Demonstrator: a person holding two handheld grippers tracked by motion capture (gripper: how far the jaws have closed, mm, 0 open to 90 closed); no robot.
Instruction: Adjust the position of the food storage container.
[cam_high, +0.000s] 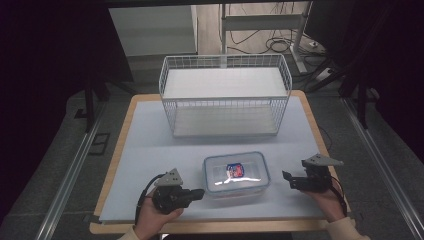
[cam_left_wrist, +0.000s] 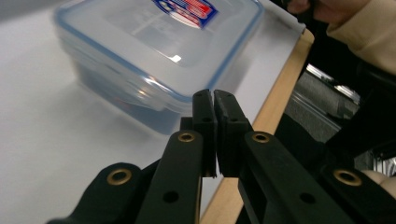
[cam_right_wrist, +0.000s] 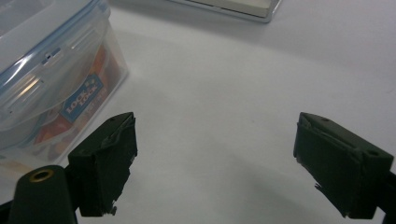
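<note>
High view has my two tongs flanking the clear rectangular plastic food box with the blue-rimmed snap lid (cam_high: 236, 174), which sits flat on the pale sheet of the table (cam_high: 150, 150) between them. My left gripper (cam_high: 199, 193) points in at the box's near left corner with its jaws pressed together on nothing, tip just beside the wall and perhaps touching. My right gripper (cam_high: 286, 176) waits near the box's right end, apart from it. Beyond both tongs stands the white wire basket (cam_high: 225, 95), with nothing in it. I judge the work barely begun: the box is not gripped or lifted, and everything from taking hold to carrying it, likely toward the basket, is left.

Left gripper view shows my shut left gripper (cam_left_wrist: 214, 95) right at the lid's rim (cam_left_wrist: 154, 84), a closeness the high view leaves unclear. Right gripper view shows my right gripper (cam_right_wrist: 215, 135) spread wide over bare sheet, the box (cam_right_wrist: 51, 79) off beside its left jaw, and a side label the high view hides.
</note>
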